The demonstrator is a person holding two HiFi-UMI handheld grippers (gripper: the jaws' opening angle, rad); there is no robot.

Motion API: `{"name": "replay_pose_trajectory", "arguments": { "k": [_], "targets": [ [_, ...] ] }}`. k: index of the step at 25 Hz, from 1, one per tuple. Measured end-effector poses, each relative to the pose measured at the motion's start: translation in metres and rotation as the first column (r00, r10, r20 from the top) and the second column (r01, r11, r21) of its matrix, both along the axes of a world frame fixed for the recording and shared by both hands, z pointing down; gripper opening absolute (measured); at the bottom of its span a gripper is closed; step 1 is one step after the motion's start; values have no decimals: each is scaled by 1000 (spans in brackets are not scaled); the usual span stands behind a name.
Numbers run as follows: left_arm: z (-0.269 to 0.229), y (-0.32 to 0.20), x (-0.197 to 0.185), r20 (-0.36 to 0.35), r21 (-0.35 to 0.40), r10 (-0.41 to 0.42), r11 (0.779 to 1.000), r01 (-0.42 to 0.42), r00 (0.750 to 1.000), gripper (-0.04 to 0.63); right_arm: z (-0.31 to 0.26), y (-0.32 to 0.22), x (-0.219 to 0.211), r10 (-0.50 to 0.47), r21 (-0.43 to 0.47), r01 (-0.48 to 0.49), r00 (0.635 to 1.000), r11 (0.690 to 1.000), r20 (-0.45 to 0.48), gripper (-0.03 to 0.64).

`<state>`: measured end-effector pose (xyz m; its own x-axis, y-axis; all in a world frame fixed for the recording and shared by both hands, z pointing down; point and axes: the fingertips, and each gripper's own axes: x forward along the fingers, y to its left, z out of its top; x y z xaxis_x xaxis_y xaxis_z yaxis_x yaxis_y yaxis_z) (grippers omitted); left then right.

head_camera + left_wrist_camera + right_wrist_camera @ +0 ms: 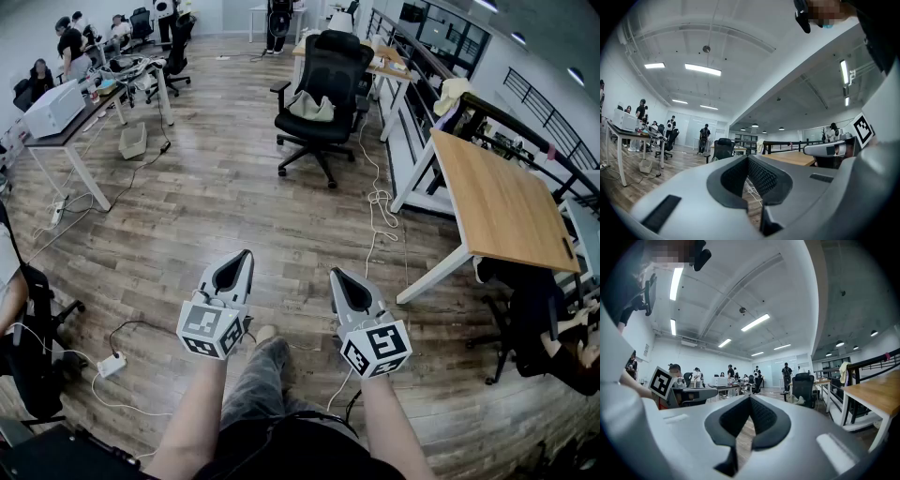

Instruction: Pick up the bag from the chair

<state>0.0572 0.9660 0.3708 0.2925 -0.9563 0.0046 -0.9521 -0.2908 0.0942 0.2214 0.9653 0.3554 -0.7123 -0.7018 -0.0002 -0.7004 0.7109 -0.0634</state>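
Because the task's target sits far off, most of what shows is wooden floor (206,197), open between the person and the goal. Big wooden counter (502,202) at the floor's right edge, its right corner cut off by the frame. Black office chair (319,94) stands toward the floor's far edge and faces the person, so the seat looks reachable head-on.

Left tongs (246,254) and right tongs (335,273) are held side by side, level, at the floor's near edge, well apart from the chair. Reads as a carry posture: approach, not yet a reach. Both are closed tight, tips together, nothing between them.

Bag (311,108) is pale and slumped on the chair seat against the backrest, between the armrests. Probably soft fabric; too small in every view to make out handles or straps, and the backrest hides its rear side.

White cable (379,202) trails on the floor between chair and counter, a likely snag on the way in.
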Motion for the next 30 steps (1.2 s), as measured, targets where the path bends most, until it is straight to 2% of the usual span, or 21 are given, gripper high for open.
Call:
{"name": "replay_pose_trajectory", "arguments": {
  "k": [9,14,17,26,30],
  "targets": [
    [9,-93,-22,-10,-1,1,1000,-1,1000,-3,14,-93,-17,30,-26,-31,999,999,-15,8],
    [14,-158,-51,-55,-18,-16,1000,15,998,-3,18,-156,-41,31,-41,-32,999,999,-23,8],
    [15,-193,-66,-45,-19,-5,1000,5,999,-3,17,-189,-59,37,-31,-38,999,999,-29,8],
    [12,-272,-105,-36,-8,46,999,-47,998,-3,11,-271,-90,128,-53,-125,990,991,63,8],
    [7,-295,-120,-49,2,42,999,-42,998,-3,12,-292,-98,139,-63,-134,988,989,70,8]
  ]
}}
